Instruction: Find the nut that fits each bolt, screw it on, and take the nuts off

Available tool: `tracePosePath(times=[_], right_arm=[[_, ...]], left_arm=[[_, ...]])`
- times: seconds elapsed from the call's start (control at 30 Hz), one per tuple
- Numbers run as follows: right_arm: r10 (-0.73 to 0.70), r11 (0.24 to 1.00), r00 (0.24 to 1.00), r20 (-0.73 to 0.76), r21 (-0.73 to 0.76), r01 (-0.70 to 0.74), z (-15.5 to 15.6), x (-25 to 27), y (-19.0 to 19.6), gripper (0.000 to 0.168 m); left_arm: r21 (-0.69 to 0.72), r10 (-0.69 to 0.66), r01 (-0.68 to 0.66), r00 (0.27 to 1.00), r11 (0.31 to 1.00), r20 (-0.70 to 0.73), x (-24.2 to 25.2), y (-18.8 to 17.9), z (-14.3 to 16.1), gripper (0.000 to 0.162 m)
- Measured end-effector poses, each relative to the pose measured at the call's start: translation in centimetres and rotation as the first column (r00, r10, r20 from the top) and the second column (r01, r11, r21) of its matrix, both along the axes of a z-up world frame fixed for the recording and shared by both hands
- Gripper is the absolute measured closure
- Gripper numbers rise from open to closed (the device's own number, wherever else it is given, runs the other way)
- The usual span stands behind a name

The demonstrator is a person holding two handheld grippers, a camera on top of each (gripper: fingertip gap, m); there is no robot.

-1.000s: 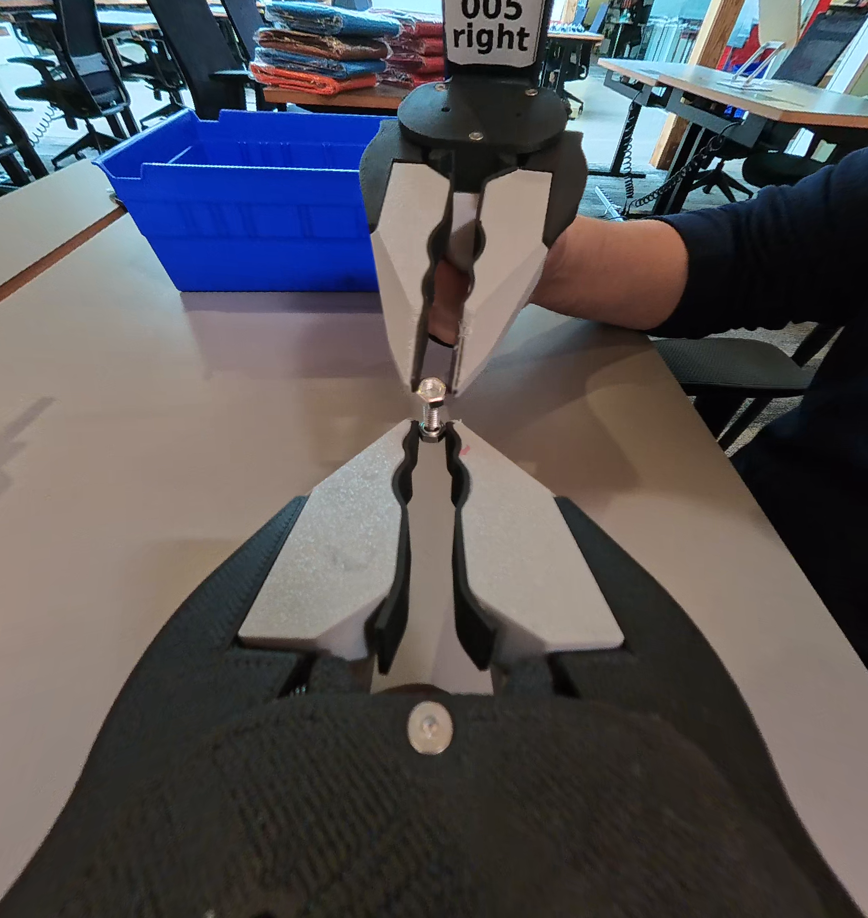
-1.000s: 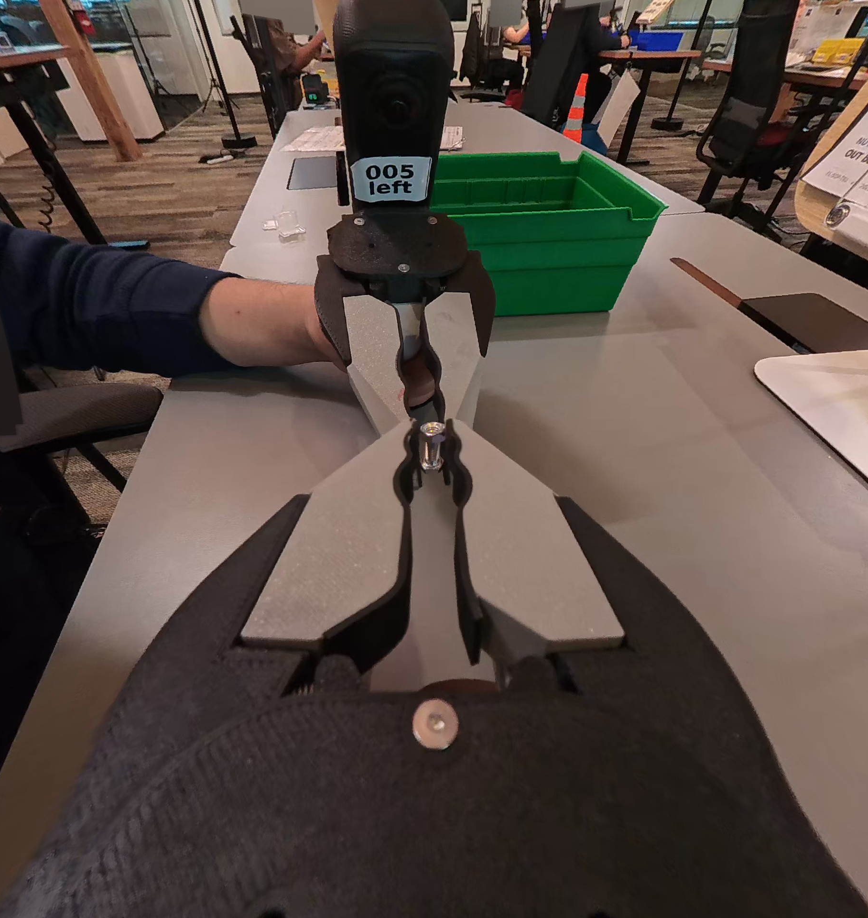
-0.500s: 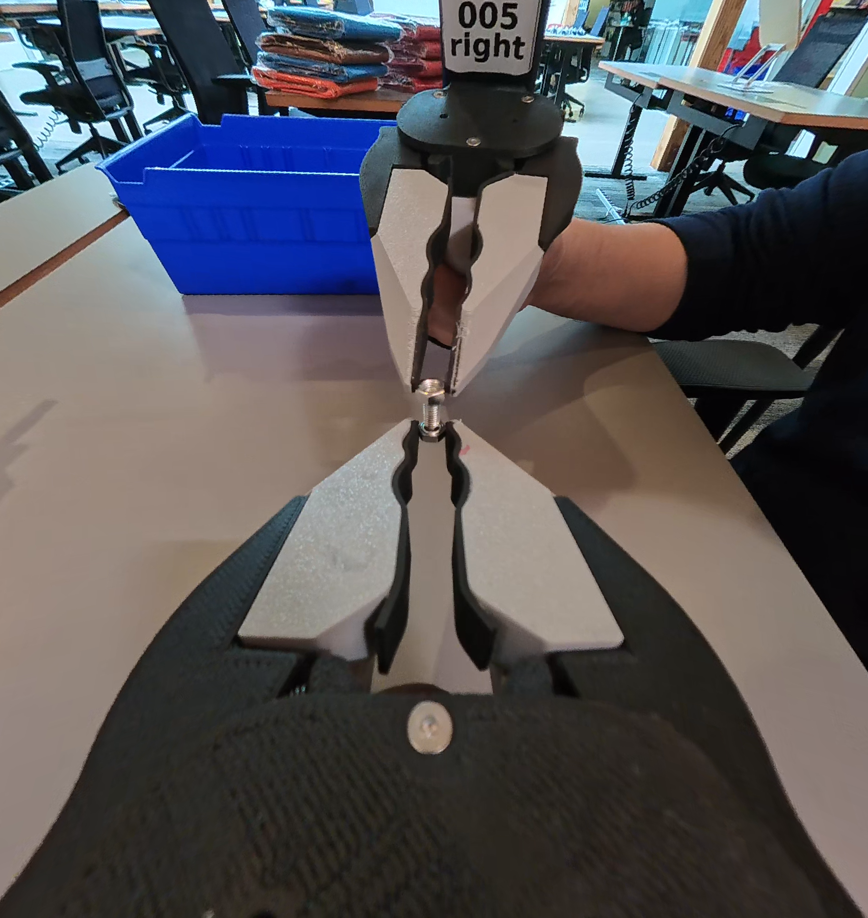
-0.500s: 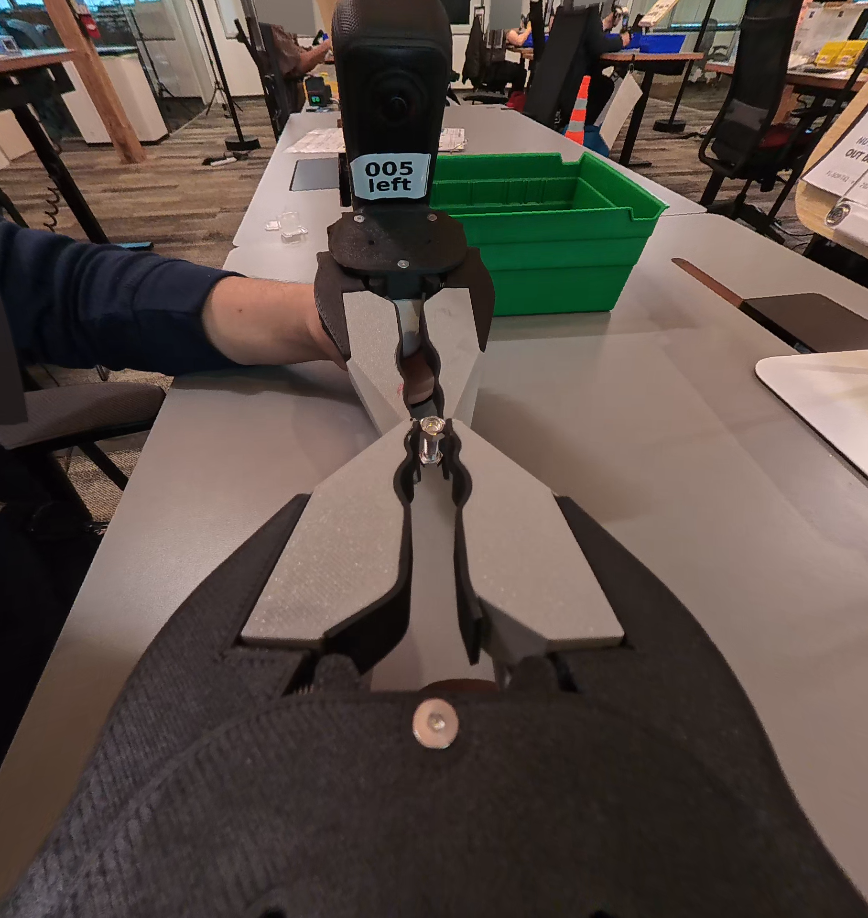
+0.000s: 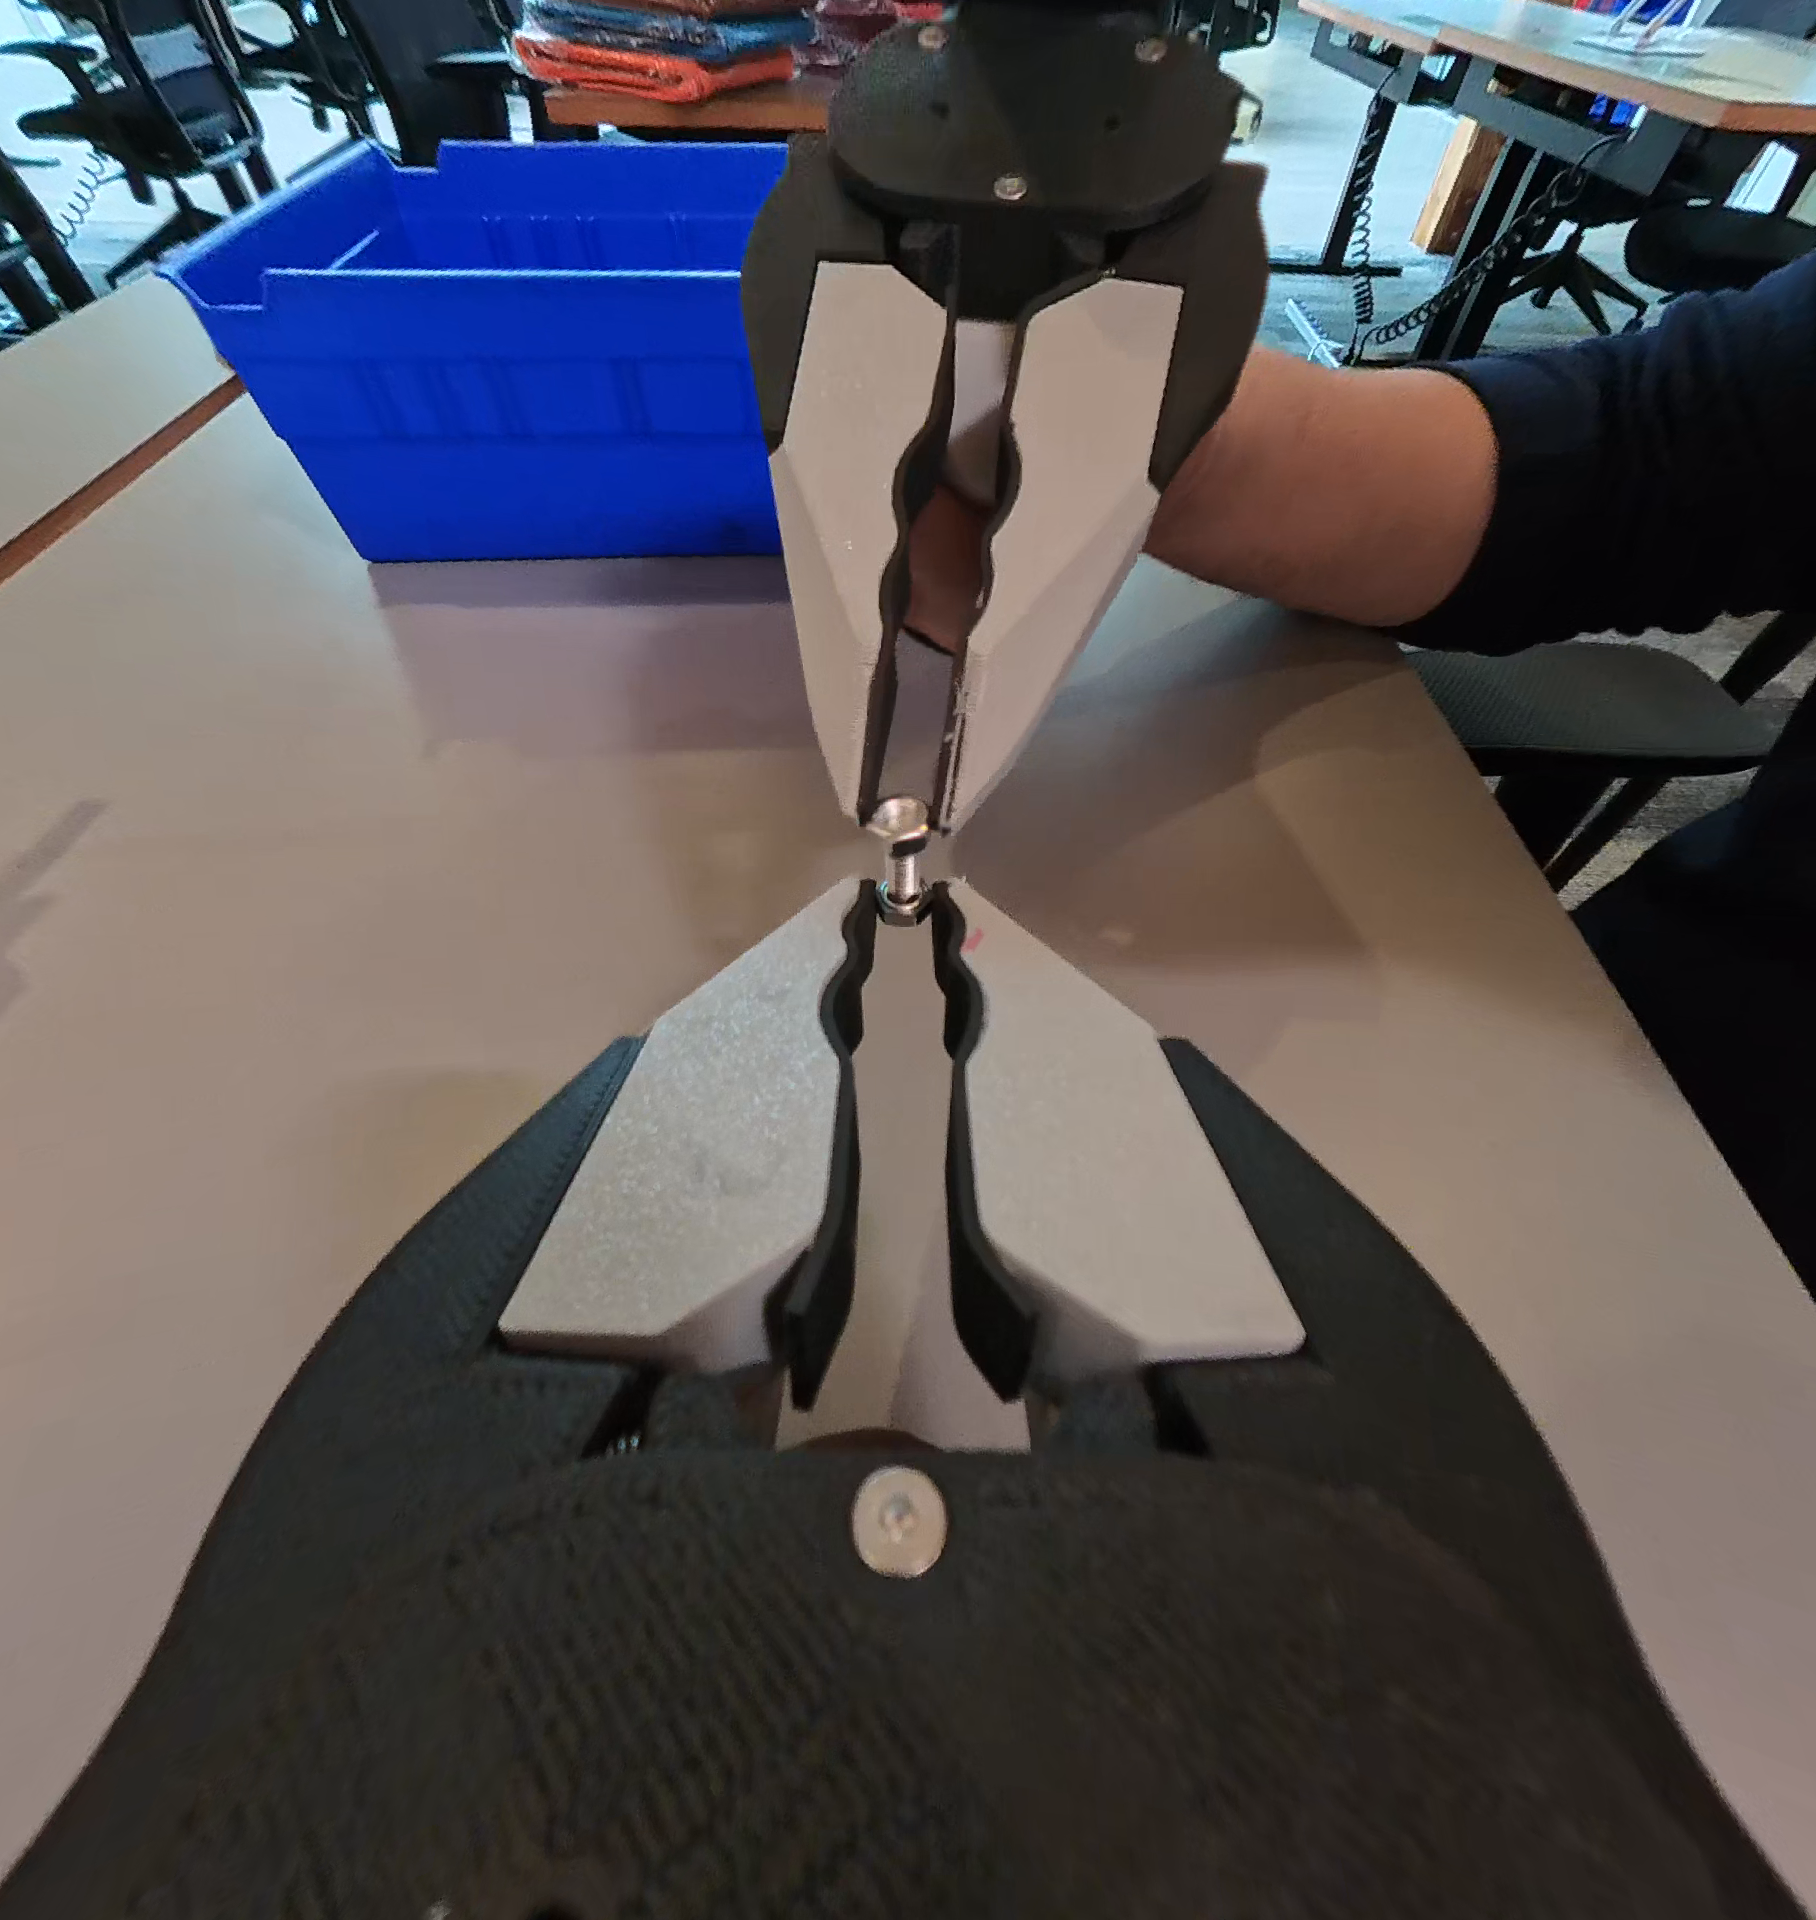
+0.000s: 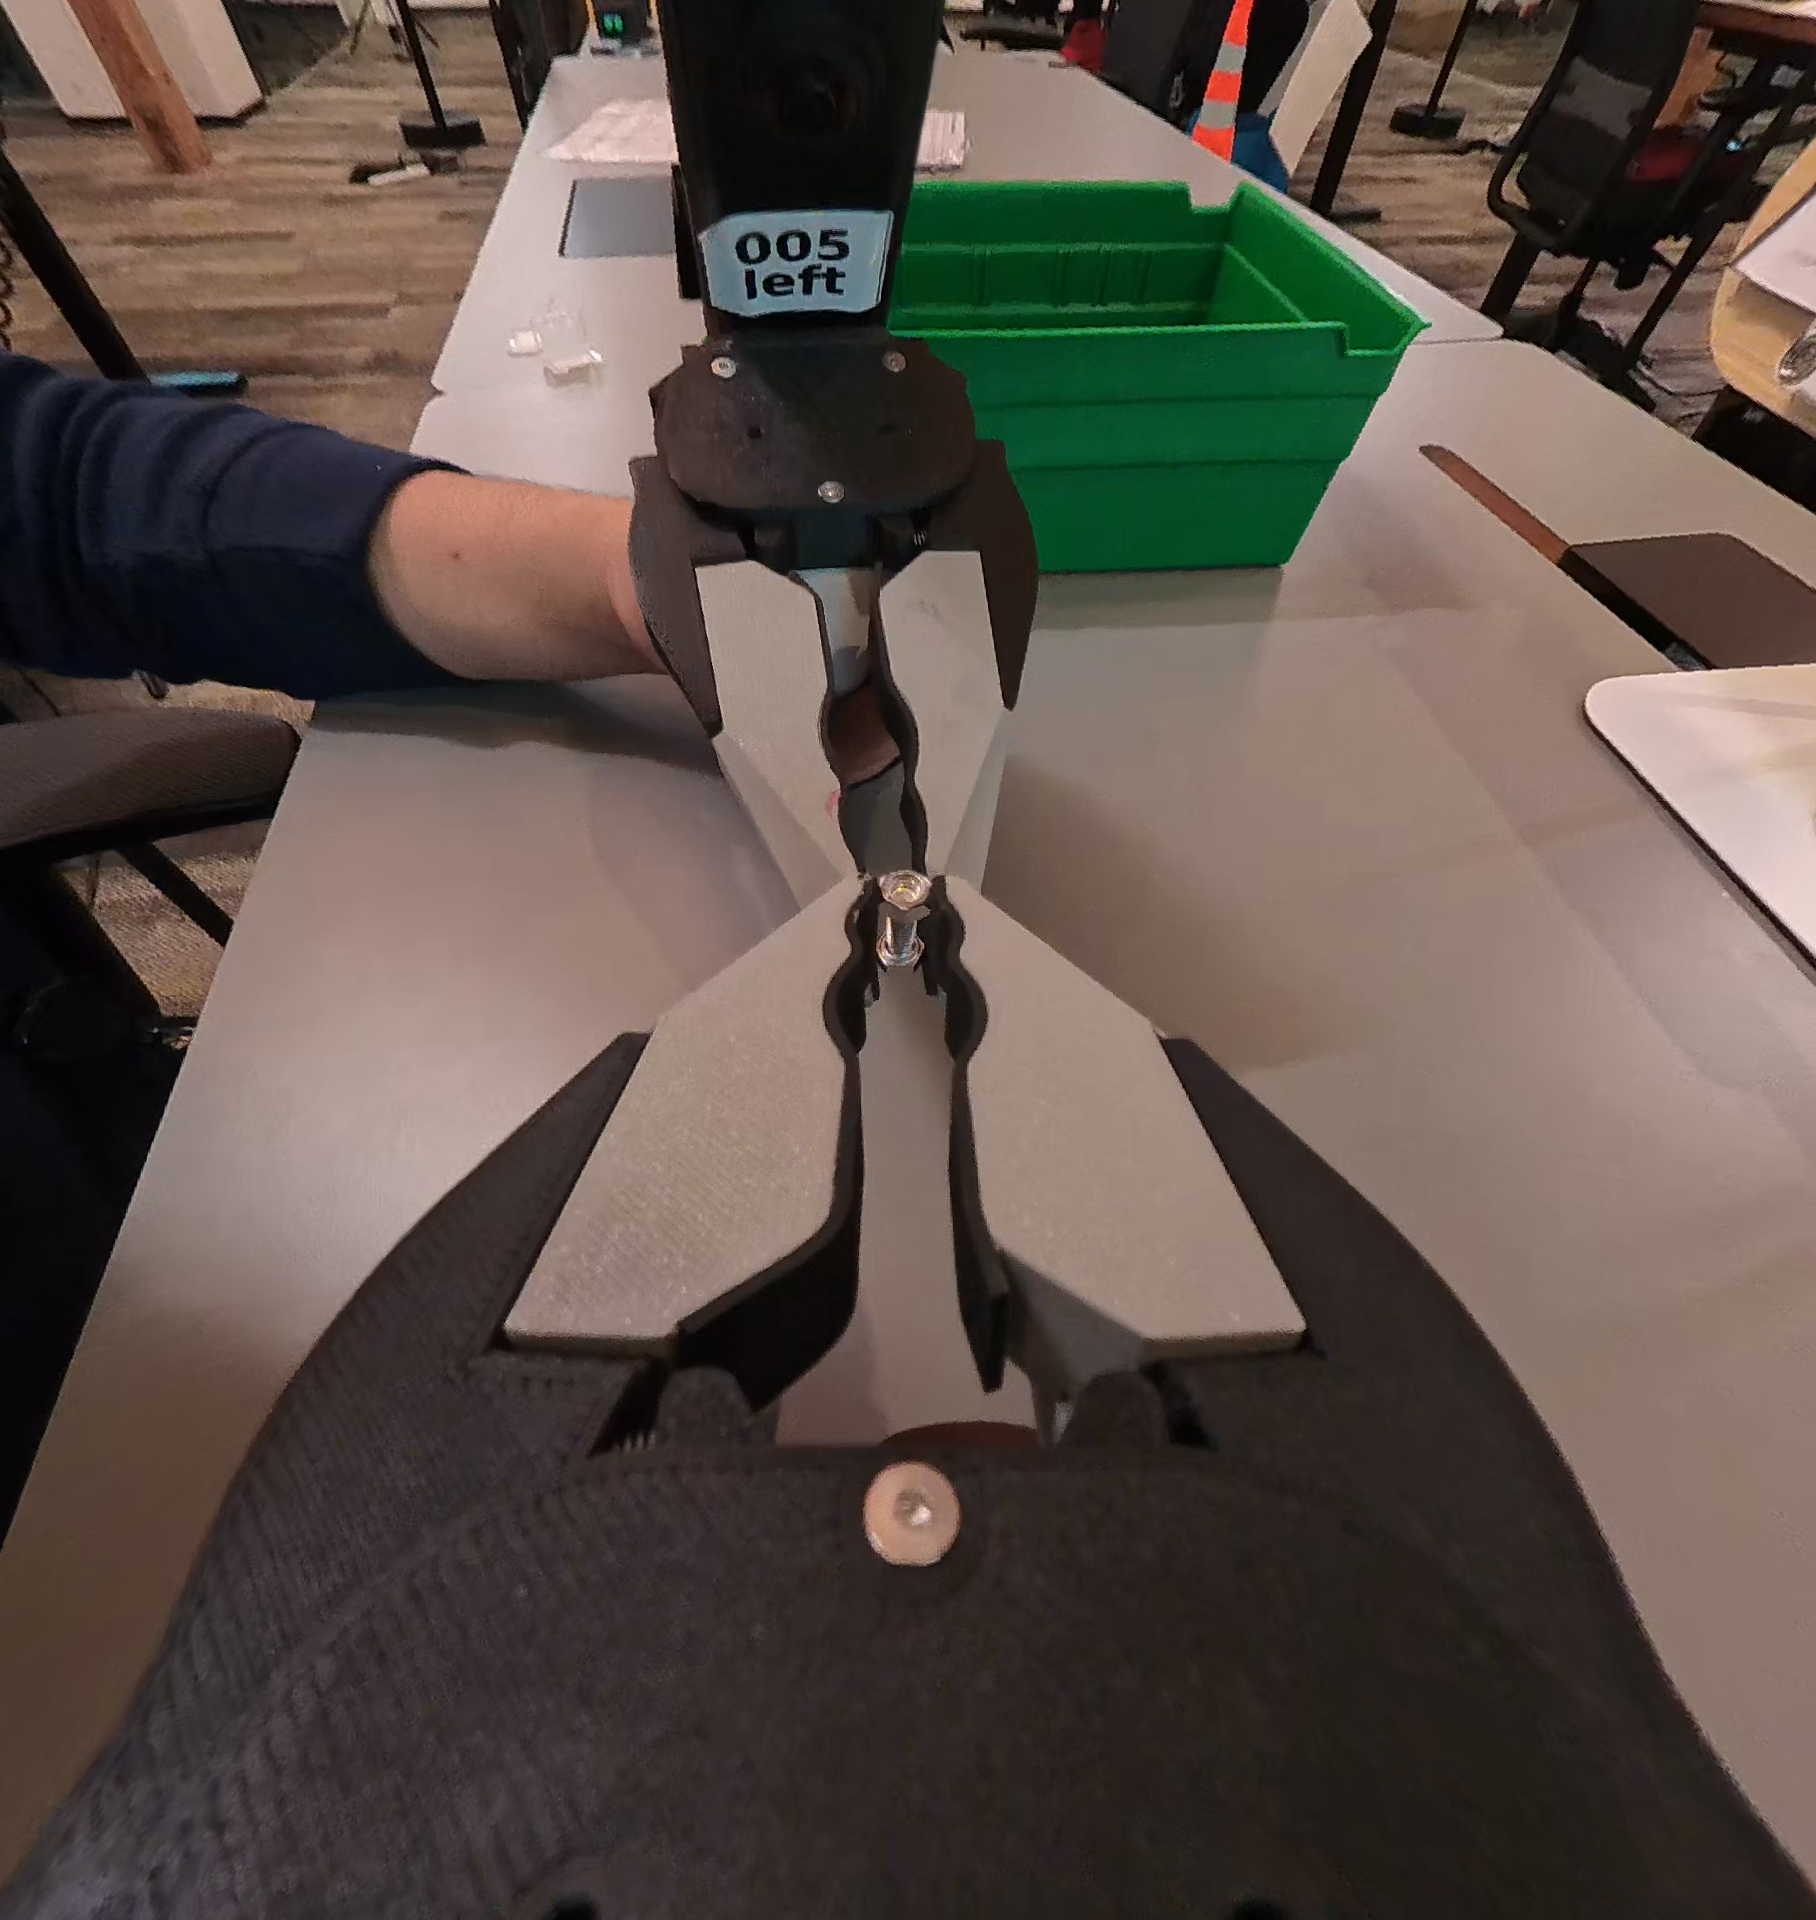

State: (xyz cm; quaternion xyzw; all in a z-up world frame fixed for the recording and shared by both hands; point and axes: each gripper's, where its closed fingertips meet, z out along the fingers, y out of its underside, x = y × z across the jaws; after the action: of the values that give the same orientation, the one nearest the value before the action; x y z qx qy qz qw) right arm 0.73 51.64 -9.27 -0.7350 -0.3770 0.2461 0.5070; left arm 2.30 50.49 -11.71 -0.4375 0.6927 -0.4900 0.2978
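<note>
Facing tip to tip above the grey worktop (image 5: pixel 364 831), the left tool (image 5: pixel 902 902) pinches the nut (image 5: pixel 899 912) while the right tool (image 6: pixel 900 940) clamps the bolt (image 5: pixel 898 831) between them, blue bin (image 5: pixel 488 395) far left.

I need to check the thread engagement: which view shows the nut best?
The left wrist view: the nut sits in the near tongs with the bolt rising clear of it. In the right wrist view the nut is farther off, mostly behind the bolt.
</note>
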Motion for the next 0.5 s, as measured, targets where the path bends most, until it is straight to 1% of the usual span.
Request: tracePosePath(times=[0.17,0.5], right_arm=[[-0.008,1.000,1.000,0.025,-0.028,0.008,-0.44,0.15,-0.11,0.161],[-0.071,0.993,0.997,0.019,-0.088,0.073,-0.81,0.60,0.25,0.162]], left_arm=[[0.001,-0.002,0.002,1.000,1.000,-0.016,0.17,-0.18,-0.44,0.153],[-0.001,0.039,-0.039,0.999,0.999,-0.038,0.62,0.13,-0.80,0.153]])
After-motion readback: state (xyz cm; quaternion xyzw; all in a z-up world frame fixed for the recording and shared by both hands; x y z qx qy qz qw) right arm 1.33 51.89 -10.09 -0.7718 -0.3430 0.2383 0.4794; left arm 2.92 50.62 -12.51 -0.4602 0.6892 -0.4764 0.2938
